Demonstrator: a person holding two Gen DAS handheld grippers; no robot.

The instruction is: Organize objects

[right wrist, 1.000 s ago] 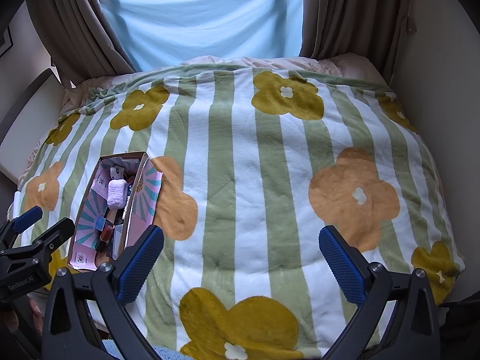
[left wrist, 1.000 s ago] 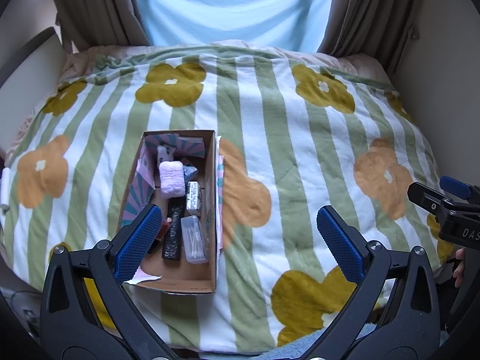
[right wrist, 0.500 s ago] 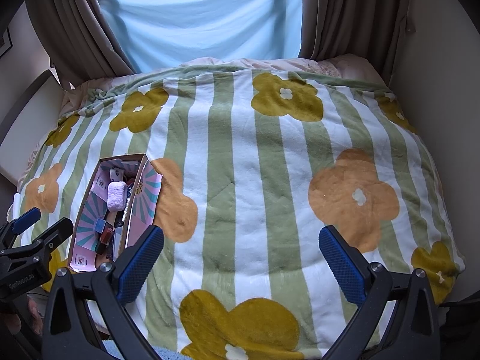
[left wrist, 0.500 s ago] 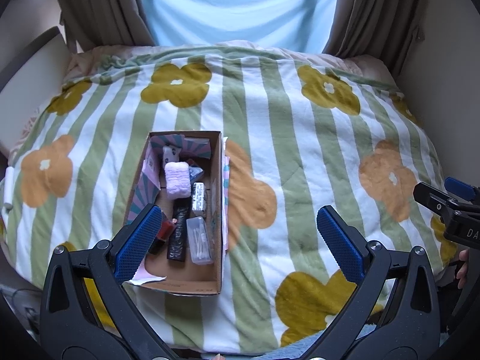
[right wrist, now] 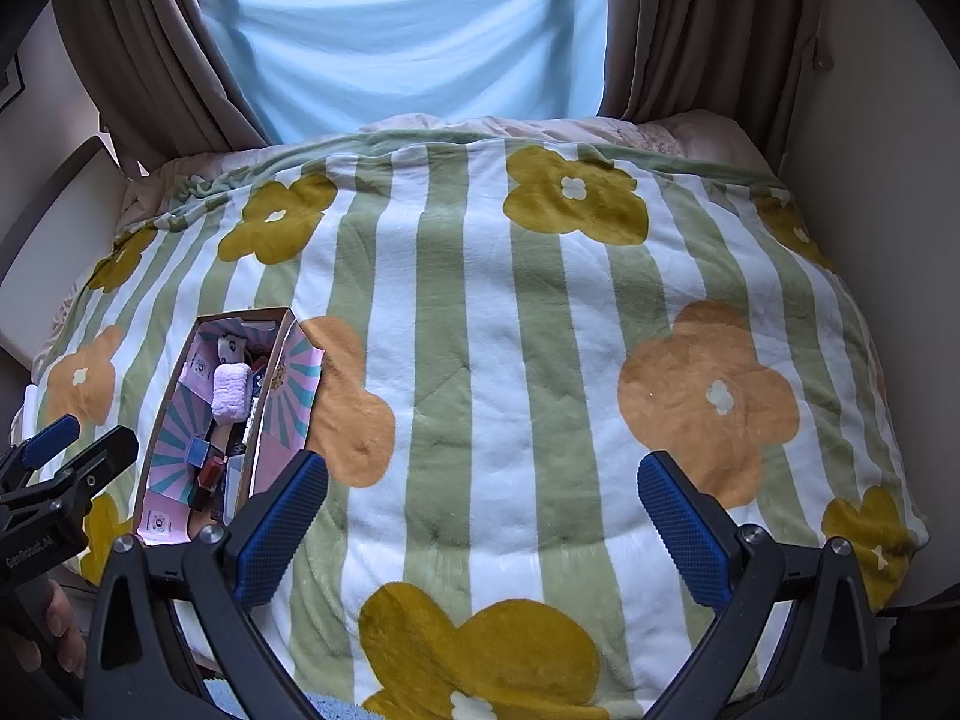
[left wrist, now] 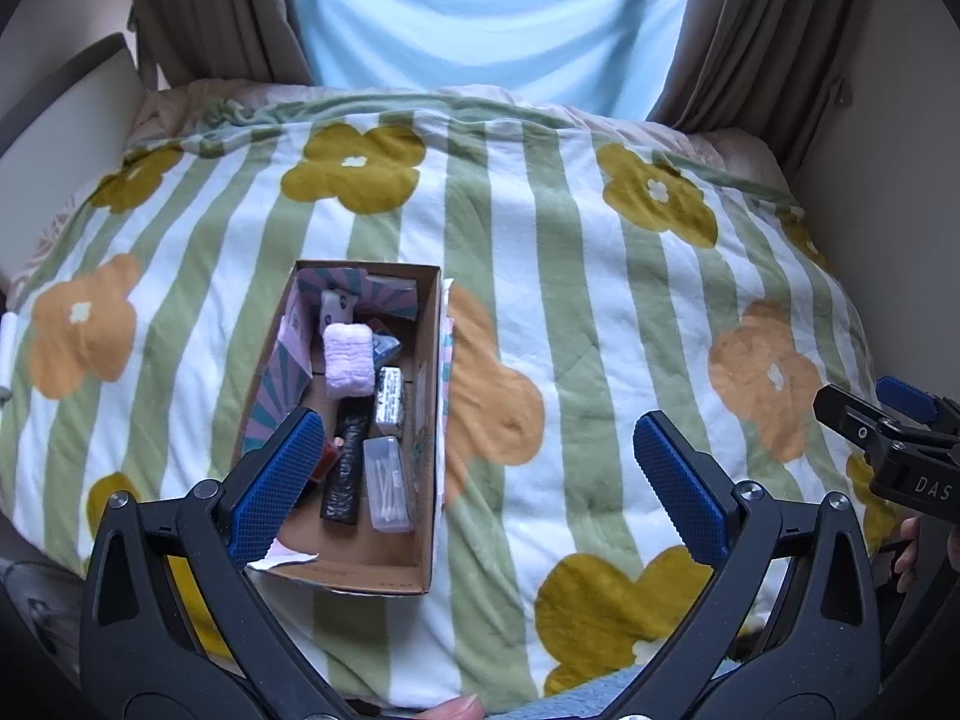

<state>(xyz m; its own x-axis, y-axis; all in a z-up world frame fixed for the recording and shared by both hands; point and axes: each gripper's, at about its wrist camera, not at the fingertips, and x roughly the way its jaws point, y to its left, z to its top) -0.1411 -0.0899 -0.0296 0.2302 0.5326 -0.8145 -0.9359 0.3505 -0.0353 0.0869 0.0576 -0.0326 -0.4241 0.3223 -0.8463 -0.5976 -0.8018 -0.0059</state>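
Drifting right since the earlier frame, the cardboard box (left wrist: 360, 570) now sits lower left of centre on the bed. Left claw (left wrist: 474, 483) and right claw (right wrist: 480, 519) hang apart, empty. Its pink towel roll (left wrist: 347, 358) looks soft and light; pinch mid-body.

A bed's striped floral blanket (left wrist: 600, 312) carries an open cardboard box (left wrist: 427, 420) near its left edge.
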